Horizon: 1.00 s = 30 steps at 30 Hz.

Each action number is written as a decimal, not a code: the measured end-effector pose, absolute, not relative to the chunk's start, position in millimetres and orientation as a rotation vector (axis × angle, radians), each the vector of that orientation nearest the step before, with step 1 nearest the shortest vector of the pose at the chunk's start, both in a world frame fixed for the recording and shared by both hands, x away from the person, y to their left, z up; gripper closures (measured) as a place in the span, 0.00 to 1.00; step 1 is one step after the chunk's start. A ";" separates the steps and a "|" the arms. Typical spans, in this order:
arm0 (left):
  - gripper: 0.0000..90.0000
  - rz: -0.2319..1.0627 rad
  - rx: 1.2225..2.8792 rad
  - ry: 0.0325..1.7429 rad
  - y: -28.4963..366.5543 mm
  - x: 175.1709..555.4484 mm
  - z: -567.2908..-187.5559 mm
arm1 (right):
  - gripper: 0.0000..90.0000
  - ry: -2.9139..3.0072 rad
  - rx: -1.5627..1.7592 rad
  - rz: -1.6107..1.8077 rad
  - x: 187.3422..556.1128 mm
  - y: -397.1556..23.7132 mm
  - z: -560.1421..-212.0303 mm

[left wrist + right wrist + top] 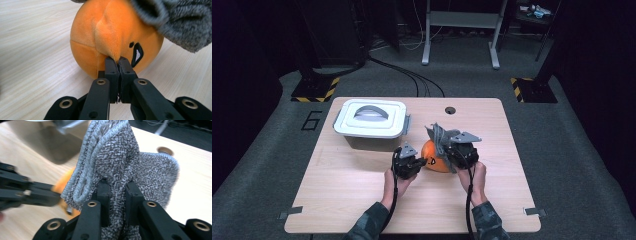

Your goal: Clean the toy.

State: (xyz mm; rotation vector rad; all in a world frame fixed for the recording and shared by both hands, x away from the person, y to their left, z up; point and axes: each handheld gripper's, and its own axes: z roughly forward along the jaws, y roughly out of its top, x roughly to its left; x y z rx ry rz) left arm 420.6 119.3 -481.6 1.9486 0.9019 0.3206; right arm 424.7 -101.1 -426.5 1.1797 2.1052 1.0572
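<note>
1. The left gripper (117, 60) has its jaws pinched together on a fold of the round orange plush toy (110, 32), which sits on the pale wooden table (362, 200) between the hands.
2. The right gripper (117, 186) is clamped on a bunched grey knitted cloth (120, 152), held just above the toy.
3. A lidded white plastic box (371, 119) stands near, to the left.
4. The step looks like wiping the toy: next, steady it and draw the cloth across.
</note>
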 end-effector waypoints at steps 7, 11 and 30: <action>0.97 0.319 1.942 0.892 119.5 419.5 -482.3 | 0.86 2.067 1.265 1.027 428.8 -125.4 -435.1; 0.97 0.318 1.944 0.893 120.3 419.7 -482.3 | 0.86 2.045 1.292 0.998 429.8 -132.8 -438.0; 0.61 0.349 2.017 0.828 110.5 432.2 -472.8 | 0.81 2.090 1.305 1.095 437.1 -133.2 -442.3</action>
